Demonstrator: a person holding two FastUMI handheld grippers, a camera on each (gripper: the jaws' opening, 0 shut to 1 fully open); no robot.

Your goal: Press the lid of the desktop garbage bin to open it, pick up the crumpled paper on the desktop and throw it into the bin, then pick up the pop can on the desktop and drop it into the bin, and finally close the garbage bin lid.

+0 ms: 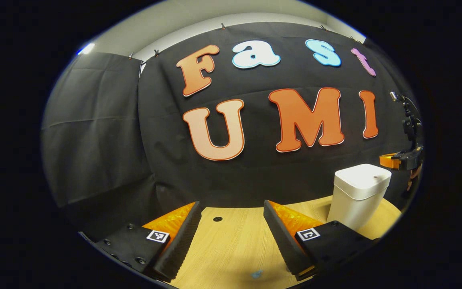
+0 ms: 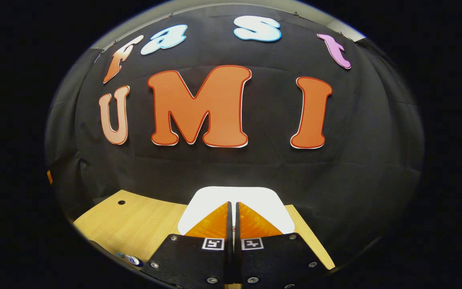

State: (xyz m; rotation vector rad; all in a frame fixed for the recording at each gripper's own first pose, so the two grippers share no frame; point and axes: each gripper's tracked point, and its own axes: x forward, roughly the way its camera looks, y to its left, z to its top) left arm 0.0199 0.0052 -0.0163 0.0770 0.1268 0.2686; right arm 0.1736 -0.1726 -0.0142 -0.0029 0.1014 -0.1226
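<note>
Right gripper (image 2: pixel 233 206) closed, empty, poised directly over closed lid of white plastic desktop bin (image 2: pixel 215 196); left gripper (image 1: pixel 231 220) spread open, empty, bin far right.

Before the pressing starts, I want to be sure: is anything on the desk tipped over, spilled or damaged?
Nothing stands out. The white bin stands upright on the wooden desk with its lid shut. The right gripper hovers closed above the lid; the left gripper is open over bare desk.
</note>
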